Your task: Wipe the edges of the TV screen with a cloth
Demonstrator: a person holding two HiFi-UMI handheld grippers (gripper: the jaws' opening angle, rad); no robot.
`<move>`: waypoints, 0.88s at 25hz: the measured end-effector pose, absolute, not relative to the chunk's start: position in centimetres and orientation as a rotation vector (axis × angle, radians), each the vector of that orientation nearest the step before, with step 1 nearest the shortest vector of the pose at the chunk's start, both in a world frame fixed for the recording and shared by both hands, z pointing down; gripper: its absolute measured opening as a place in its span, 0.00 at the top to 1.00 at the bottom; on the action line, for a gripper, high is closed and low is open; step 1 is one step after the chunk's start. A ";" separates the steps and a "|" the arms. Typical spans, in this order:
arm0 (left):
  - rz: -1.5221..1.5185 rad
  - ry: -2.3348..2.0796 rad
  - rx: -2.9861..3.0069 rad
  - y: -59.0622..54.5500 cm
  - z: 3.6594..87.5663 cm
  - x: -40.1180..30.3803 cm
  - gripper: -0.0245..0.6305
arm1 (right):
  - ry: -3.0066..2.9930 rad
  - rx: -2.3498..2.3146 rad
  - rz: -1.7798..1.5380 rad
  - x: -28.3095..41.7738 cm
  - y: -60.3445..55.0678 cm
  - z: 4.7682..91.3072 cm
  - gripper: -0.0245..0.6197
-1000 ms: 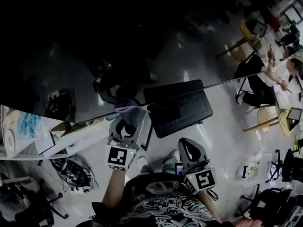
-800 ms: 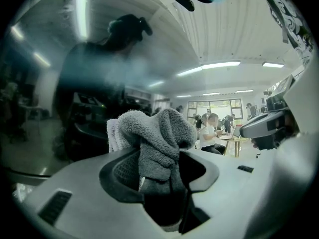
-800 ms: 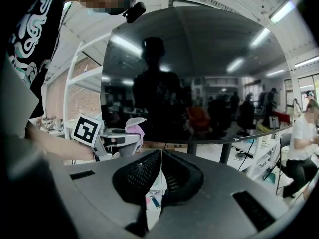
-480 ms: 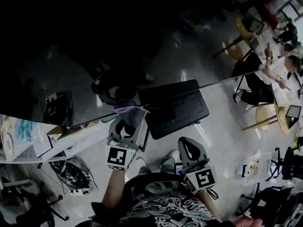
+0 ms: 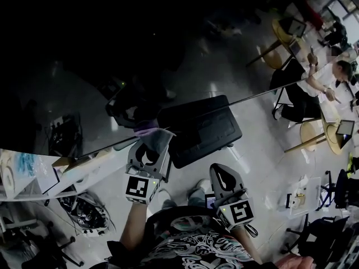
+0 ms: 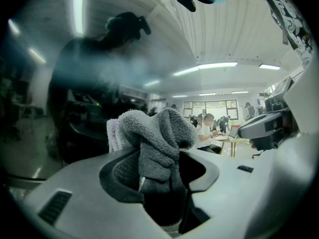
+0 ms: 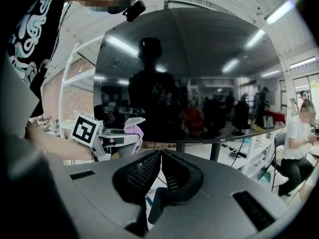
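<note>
One cloth (image 6: pixel 153 131) clamped in left hand-held gripper (image 6: pixel 159 161).

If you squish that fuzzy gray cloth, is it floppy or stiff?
Probably floppy: the cloth bunches and droops where the left gripper pinches it. It looks fluffy, so it is likely light and grippy, not slippery.

Off to my right, a seated person (image 5: pixel 315 83) in a white top sits close to a round wooden desk (image 5: pixel 328 139). Lower down, a white box (image 5: pixel 303 198) rests on the pale floor (image 5: pixel 252 156), near a dark office chair (image 5: pixel 328 237). At my left stands a white shelf unit (image 5: pixel 73 175), and below it is what may be a tangle of cables (image 5: pixel 84 212). Strip lights (image 6: pixel 214 65) run along the ceiling.
</note>
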State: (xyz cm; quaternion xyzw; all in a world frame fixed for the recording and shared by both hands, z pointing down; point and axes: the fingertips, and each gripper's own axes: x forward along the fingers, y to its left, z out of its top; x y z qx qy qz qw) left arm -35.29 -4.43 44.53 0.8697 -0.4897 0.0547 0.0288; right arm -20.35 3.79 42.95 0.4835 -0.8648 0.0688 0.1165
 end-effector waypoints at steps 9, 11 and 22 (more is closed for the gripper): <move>0.186 -1.456 2.717 -5.6 44.5 -32.2 0.66 | -2.492 1.481 0.243 -17.4 2.8 43.0 0.91; 0.193 -1.439 2.725 -5.8 44.5 -31.5 0.66 | -2.480 1.494 0.278 -16.9 2.6 43.1 0.91; 0.207 -1.383 2.752 -7.1 44.6 -27.8 0.66 | -2.444 1.560 0.240 -13.1 0.4 42.6 0.91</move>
